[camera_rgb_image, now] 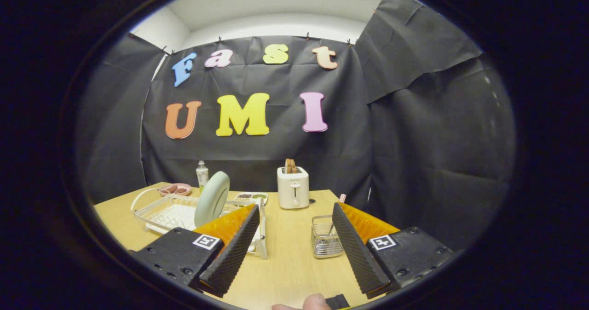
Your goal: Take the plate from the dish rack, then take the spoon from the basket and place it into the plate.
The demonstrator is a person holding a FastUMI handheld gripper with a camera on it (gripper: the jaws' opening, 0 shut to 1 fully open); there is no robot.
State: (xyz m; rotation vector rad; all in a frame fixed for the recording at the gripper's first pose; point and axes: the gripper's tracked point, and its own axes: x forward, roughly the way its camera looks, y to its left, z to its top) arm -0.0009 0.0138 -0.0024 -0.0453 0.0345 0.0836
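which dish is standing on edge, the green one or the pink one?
The pale green plate, upright on its rim in the dish rack, just beyond the open gripper's left finger. The pink dish lies flat on the table behind the rack.

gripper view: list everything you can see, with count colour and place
table: 1, light wood, under everything
dish rack: 1, white wire, beyond the left finger
plate: 1, pale green, on edge in the dish rack
basket: 1, metal wire, just ahead of the right finger, utensil inside
toaster: 1, white, at the far table edge, bread in its slot
bottle: 1, pale, behind the rack
pink dish: 1, far corner beside the bottle
small tray: 1, between plate and toaster
fingers: 2, apart, holding nothing
fingertip: 1, person's, below the fingers
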